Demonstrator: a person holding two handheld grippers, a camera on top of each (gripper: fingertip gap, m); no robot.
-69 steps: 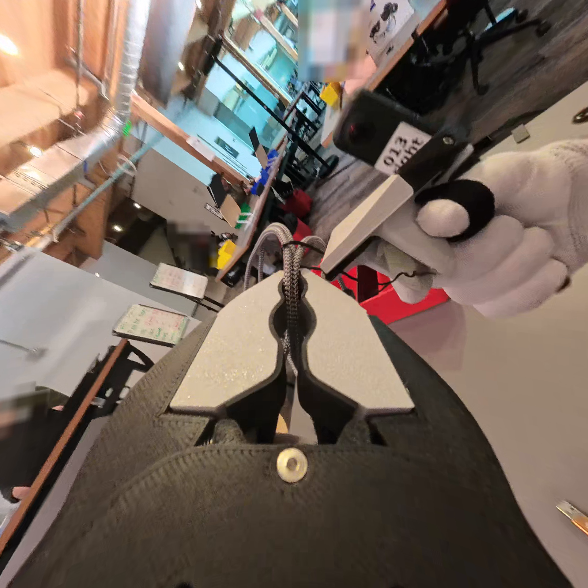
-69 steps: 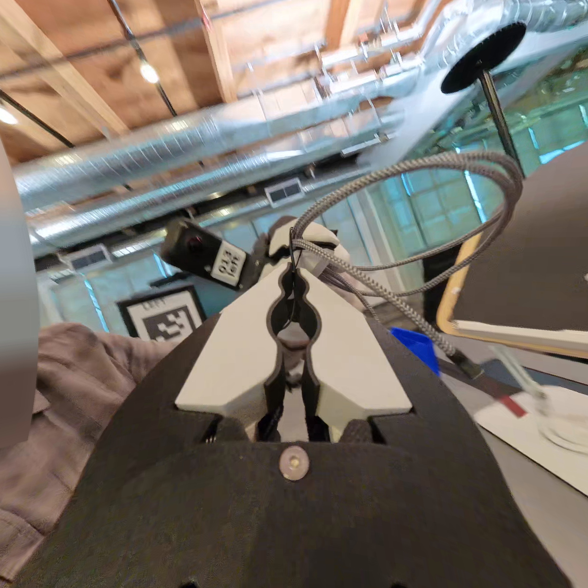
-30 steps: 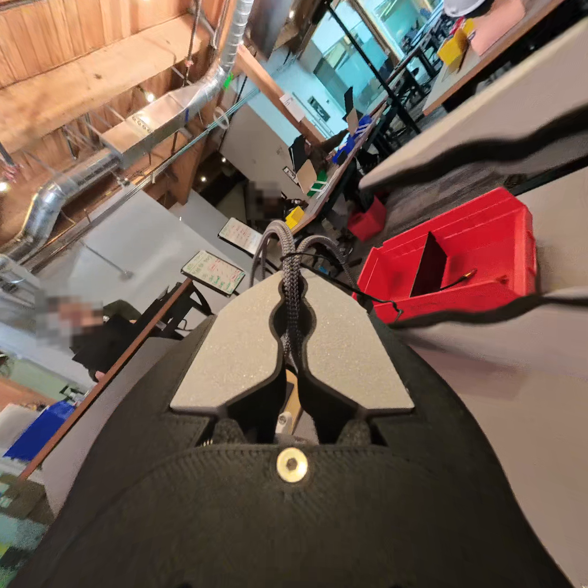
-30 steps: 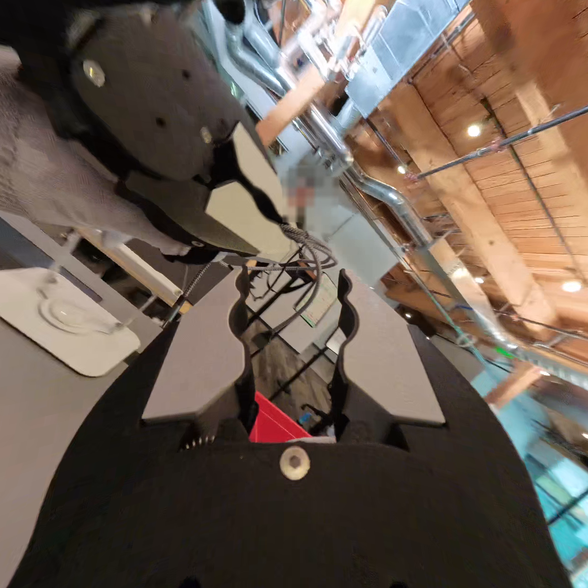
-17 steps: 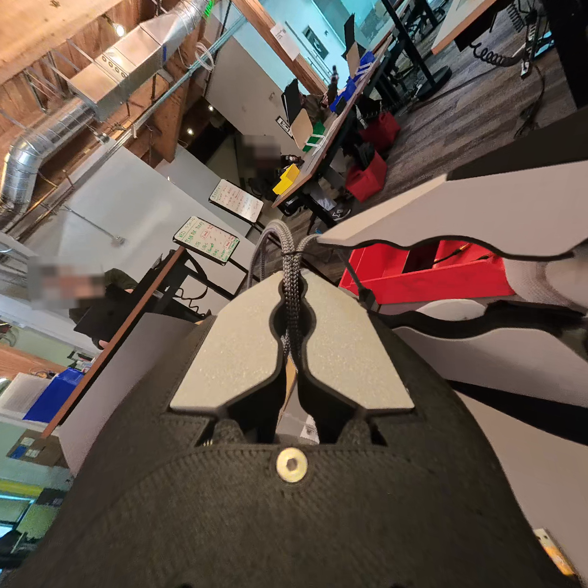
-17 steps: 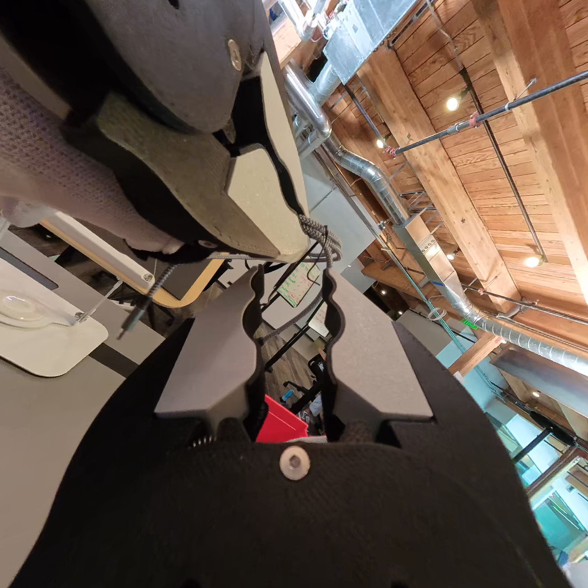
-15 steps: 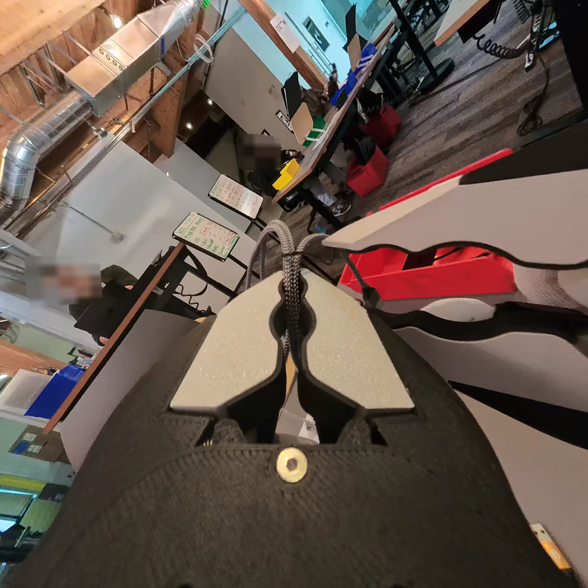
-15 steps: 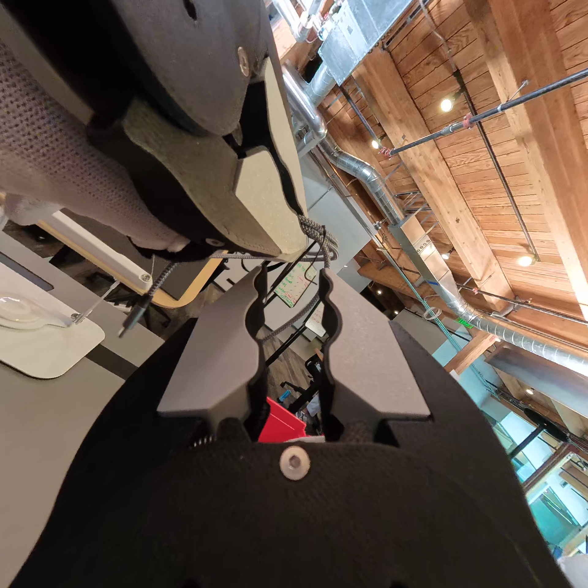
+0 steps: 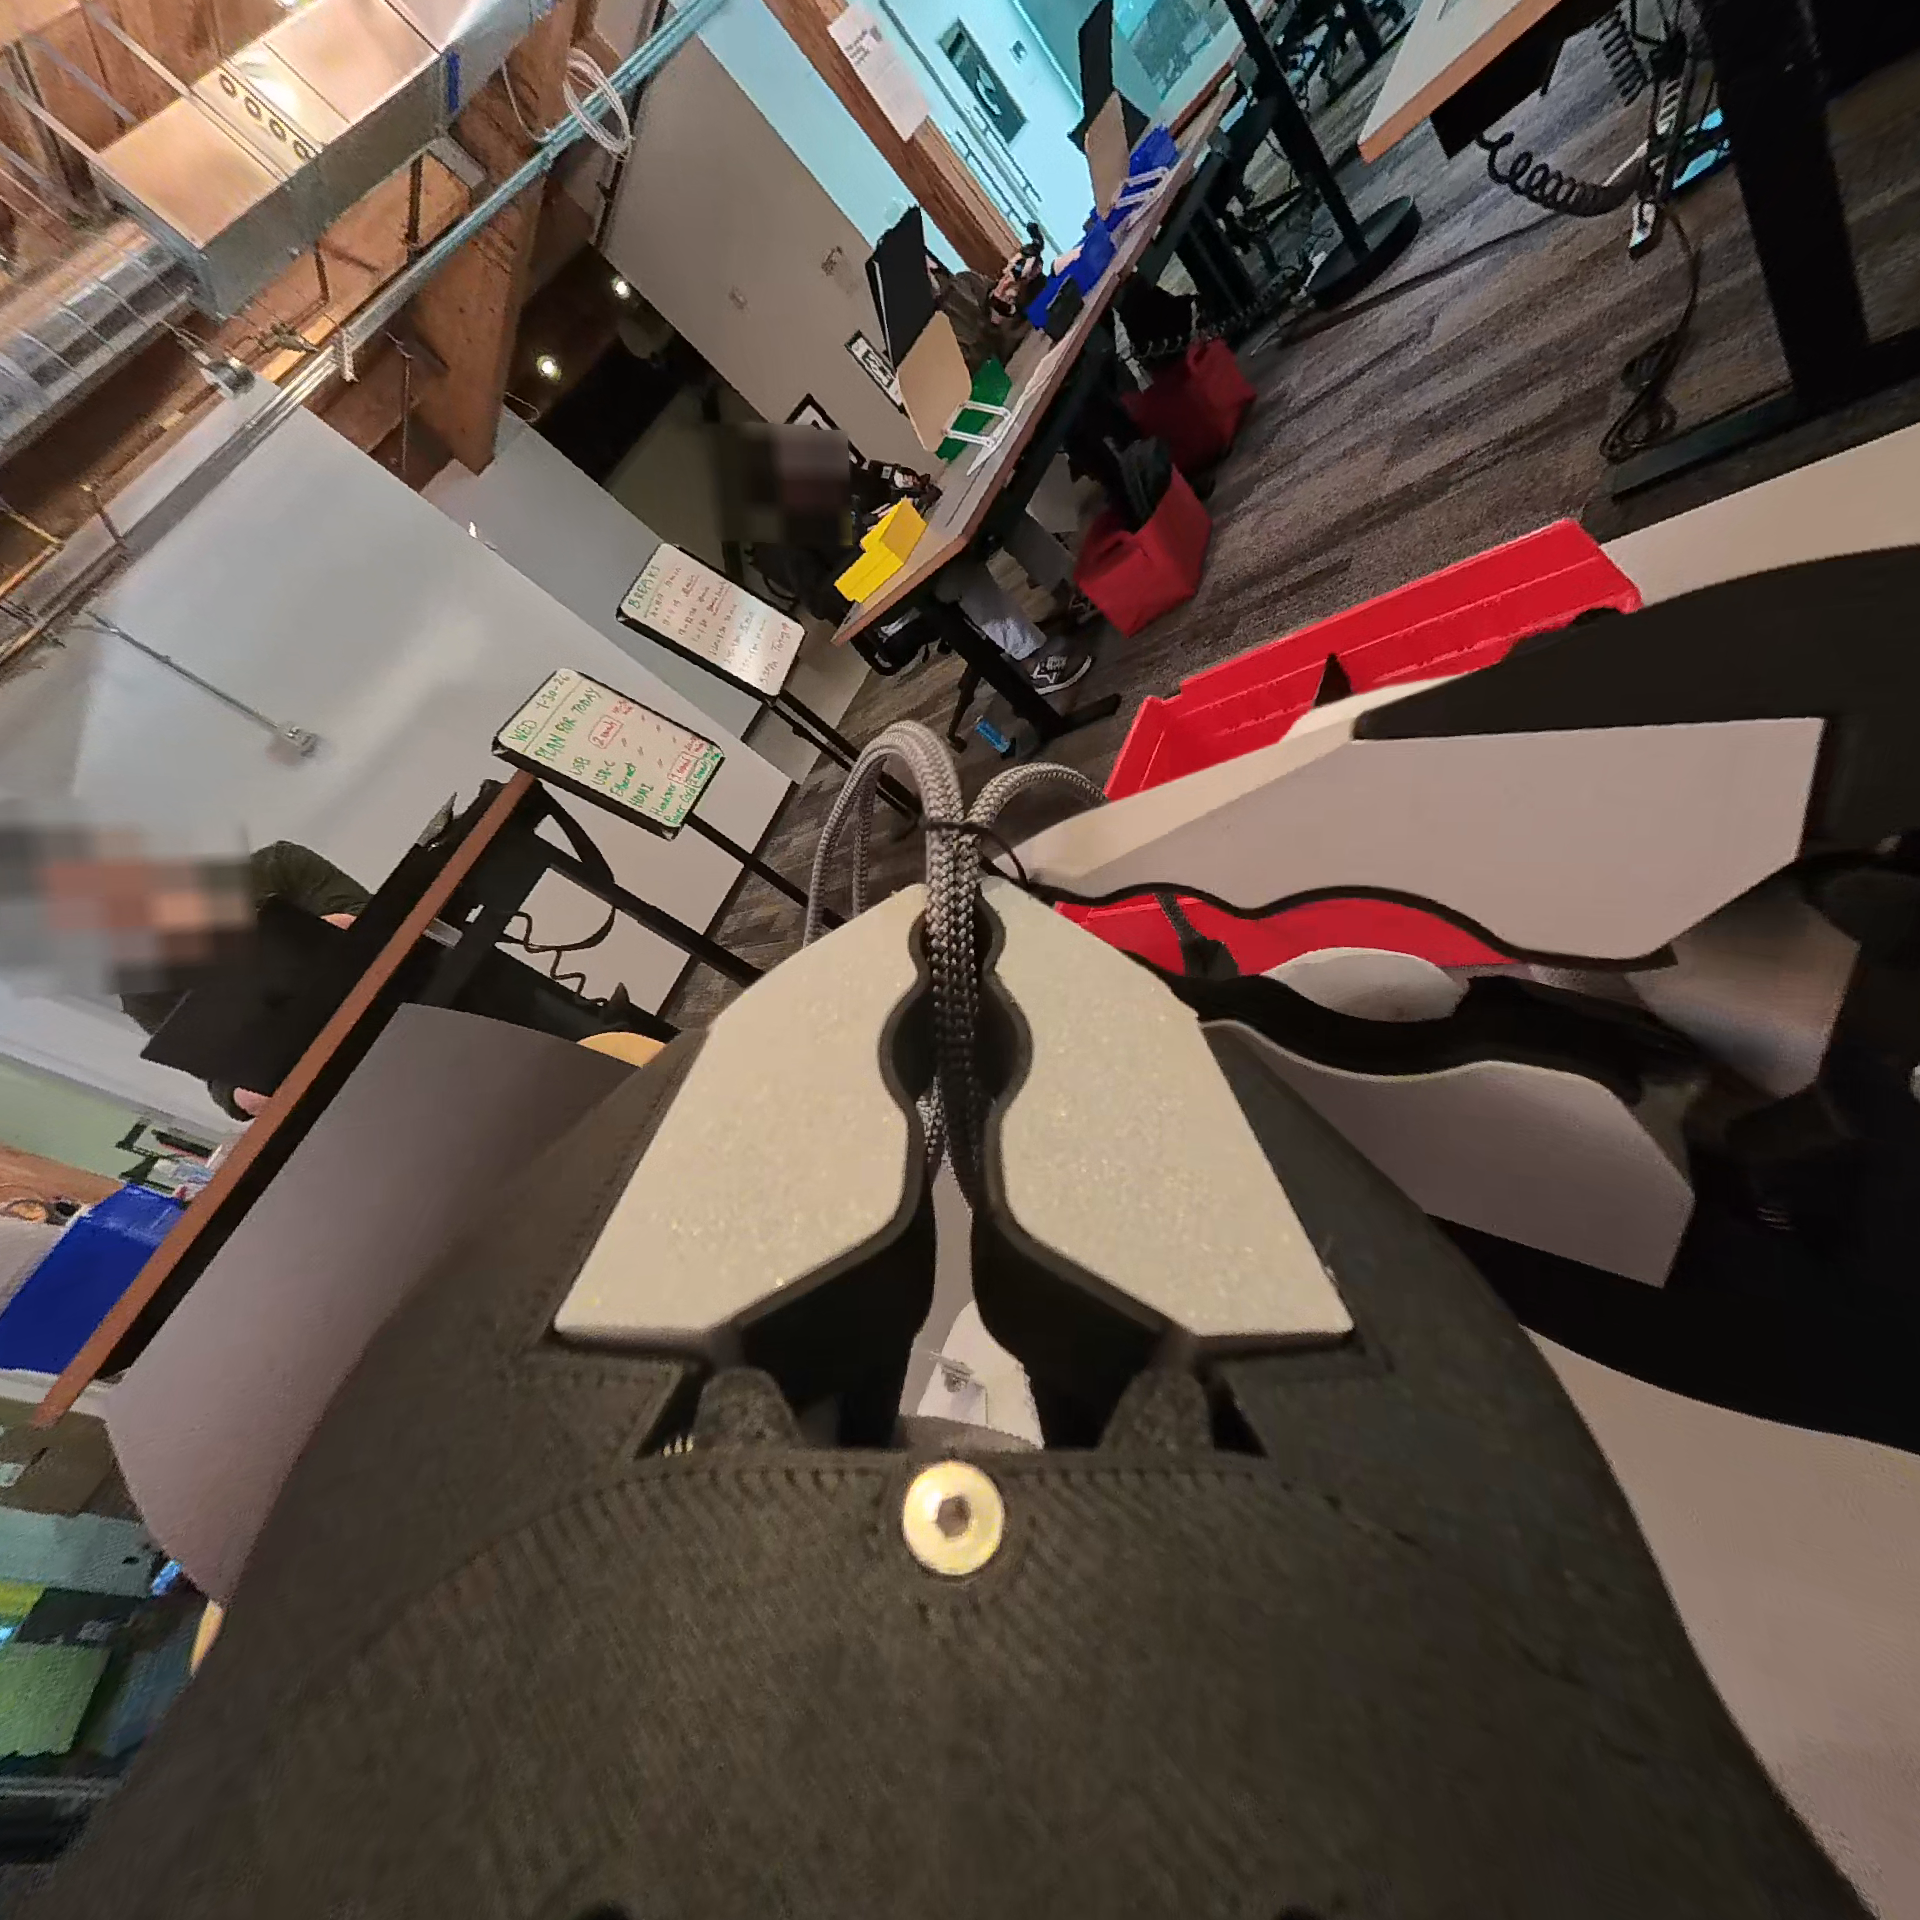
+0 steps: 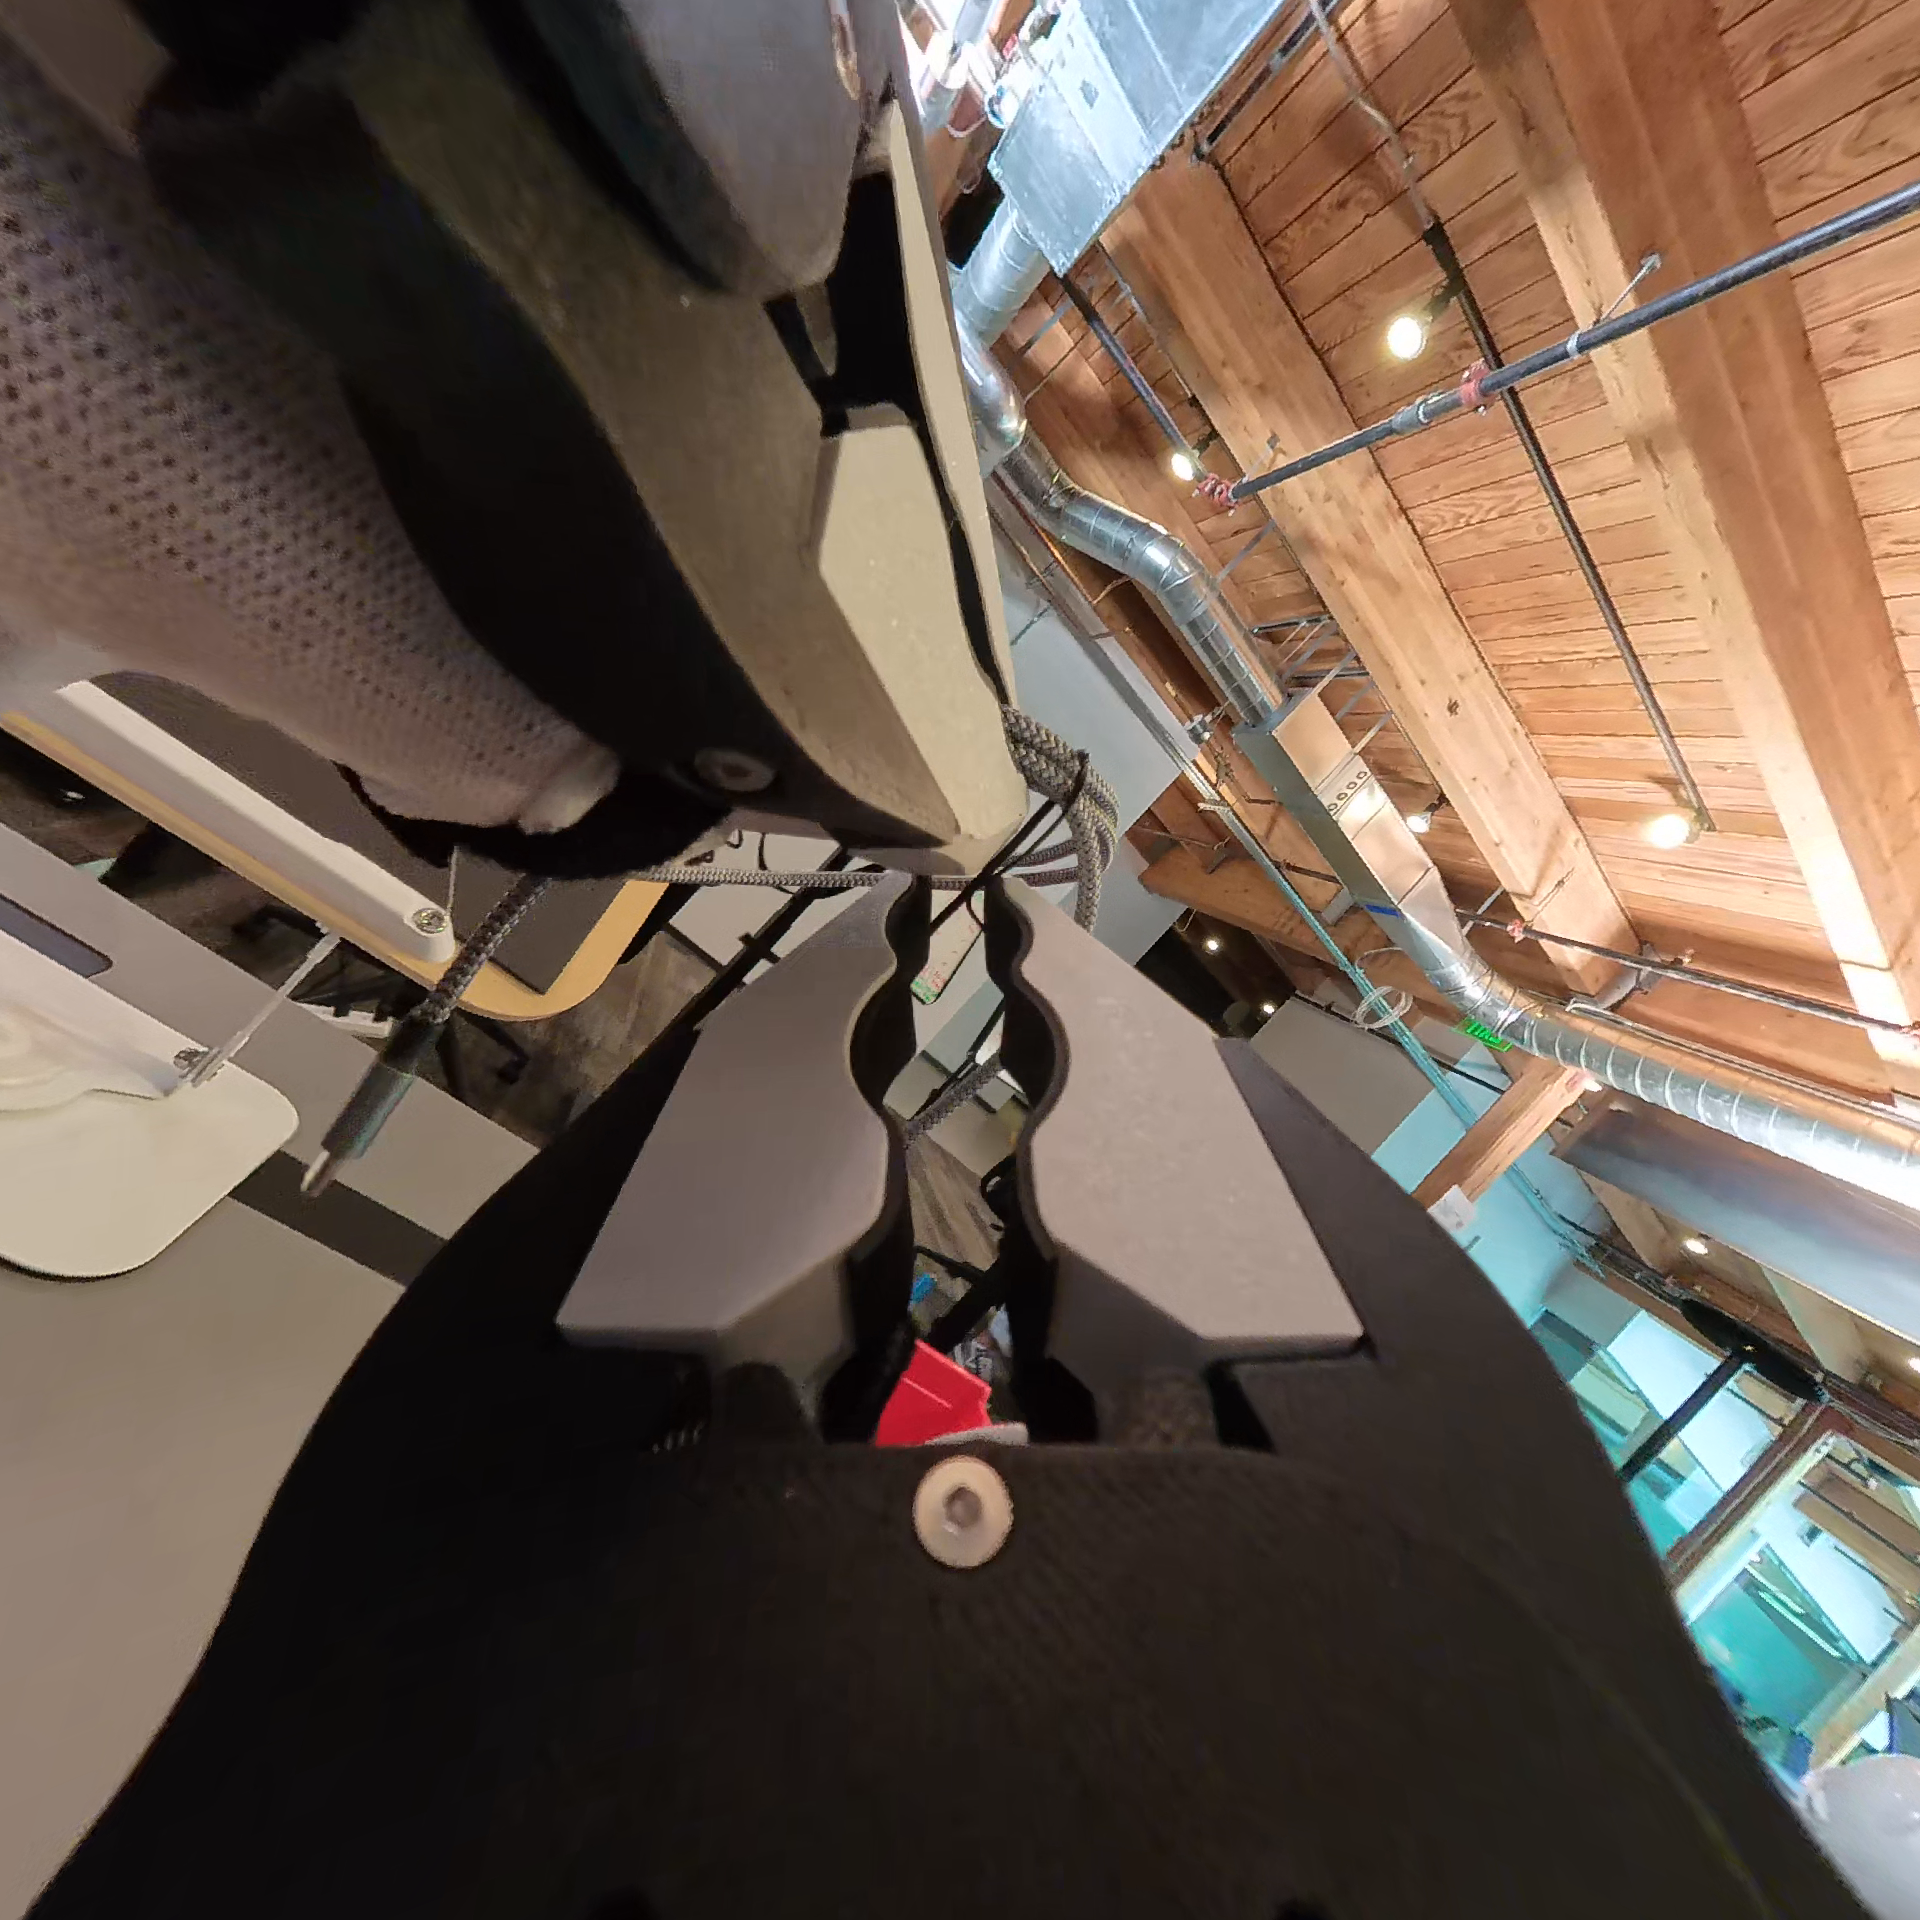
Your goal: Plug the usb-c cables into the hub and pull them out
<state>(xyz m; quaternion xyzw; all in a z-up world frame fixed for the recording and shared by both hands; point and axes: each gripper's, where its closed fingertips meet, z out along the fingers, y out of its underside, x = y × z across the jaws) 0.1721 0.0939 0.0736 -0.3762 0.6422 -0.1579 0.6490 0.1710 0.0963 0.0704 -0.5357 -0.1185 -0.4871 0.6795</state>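
Observation:
My left gripper (image 9: pixel 954 914) is shut on a bundle of grey braided USB-C cable (image 9: pixel 940 790), whose loops stick out past the fingertips with a thin black tie around them. In the right wrist view the left gripper (image 10: pixel 1003 821) hangs overhead in a white-gloved hand, and one cable end with its USB-C plug (image 10: pixel 353 1127) dangles below it. My right gripper (image 10: pixel 951 899) sits just under the bundle (image 10: pixel 1081 800), jaws a narrow gap apart with the black tie running between the tips. It shows at the right of the left wrist view (image 9: pixel 1117 935). No hub is in view.
A red bin (image 9: pixel 1351 665) stands on the grey table (image 10: pixel 156 1455) beyond the grippers. A white pad (image 10: pixel 114 1195) with a clear holder lies at the table's left. A light wood-edged board (image 10: pixel 260 831) is behind it. Desks, whiteboards and people are far off. My two grippers' fingertips are within a few centimetres of each other.
My right gripper let go of the cable, swung round below the left gripper and has narrowed its jaws toward the bundle's tie. The left gripper stayed shut on the cable.

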